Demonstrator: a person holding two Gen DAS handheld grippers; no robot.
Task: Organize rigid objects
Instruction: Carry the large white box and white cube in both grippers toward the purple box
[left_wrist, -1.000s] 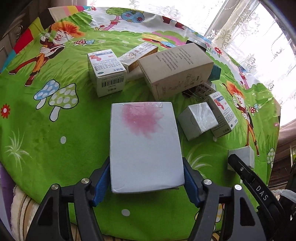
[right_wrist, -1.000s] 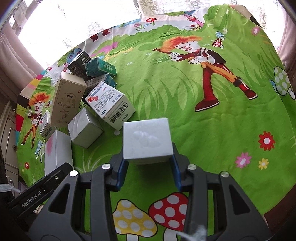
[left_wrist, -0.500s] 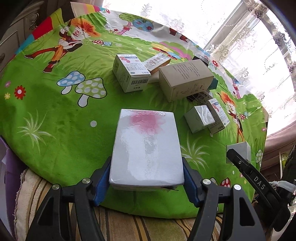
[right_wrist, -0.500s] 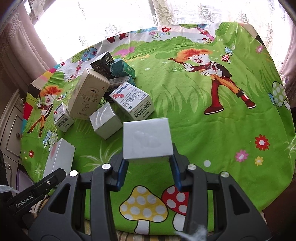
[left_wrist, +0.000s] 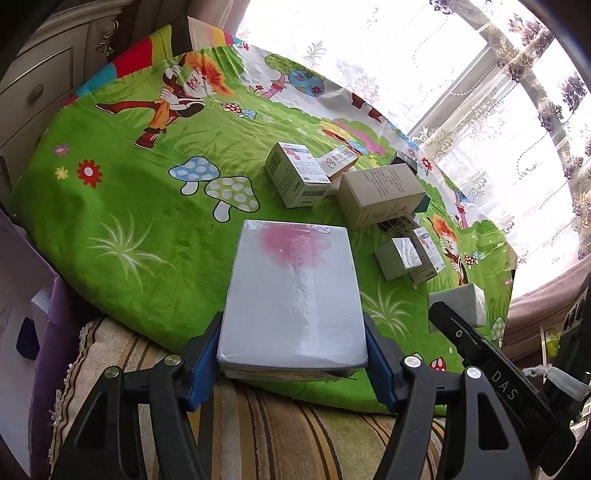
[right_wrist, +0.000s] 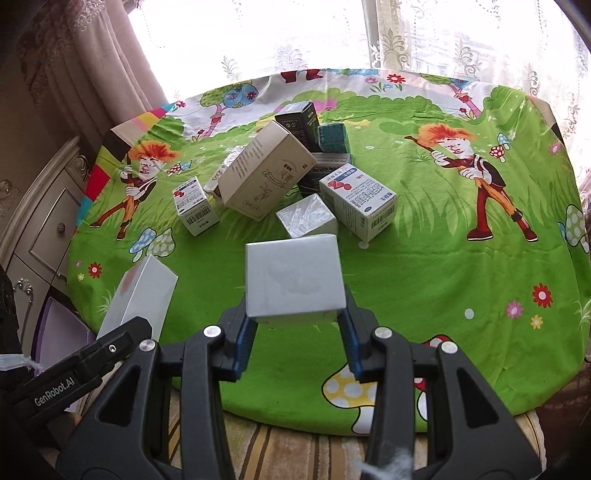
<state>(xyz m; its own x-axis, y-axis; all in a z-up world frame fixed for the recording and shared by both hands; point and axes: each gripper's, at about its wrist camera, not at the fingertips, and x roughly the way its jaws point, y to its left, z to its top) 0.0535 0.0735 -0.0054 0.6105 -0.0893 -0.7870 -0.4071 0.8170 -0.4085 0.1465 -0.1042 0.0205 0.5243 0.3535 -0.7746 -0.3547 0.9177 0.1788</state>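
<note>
My left gripper (left_wrist: 291, 354) is shut on a flat grey box with a pink stain (left_wrist: 291, 291) and holds it above the table's near edge. The same box shows at the left of the right wrist view (right_wrist: 142, 295). My right gripper (right_wrist: 295, 325) is shut on a small grey cube box (right_wrist: 293, 278), lifted above the green cloth; that cube also shows in the left wrist view (left_wrist: 458, 304). Several boxes stay clustered on the table: a large beige carton (right_wrist: 266, 173), another grey cube (right_wrist: 306, 219), white medicine boxes (right_wrist: 358, 201) (right_wrist: 195, 205).
The round table wears a green cartoon cloth (right_wrist: 443, 266). A dark box (right_wrist: 297, 120) and a teal box (right_wrist: 334, 138) lie behind the cluster. A purple-and-white open box (left_wrist: 22, 291) stands left below the table. A striped cushion (left_wrist: 258, 424) lies under the grippers. A cabinet (right_wrist: 40, 221) stands left.
Both grippers have pulled back and up from the table with their boxes still held. The cluster now looks smaller and farther, and the table's near edge and striped cushion have come into view.
</note>
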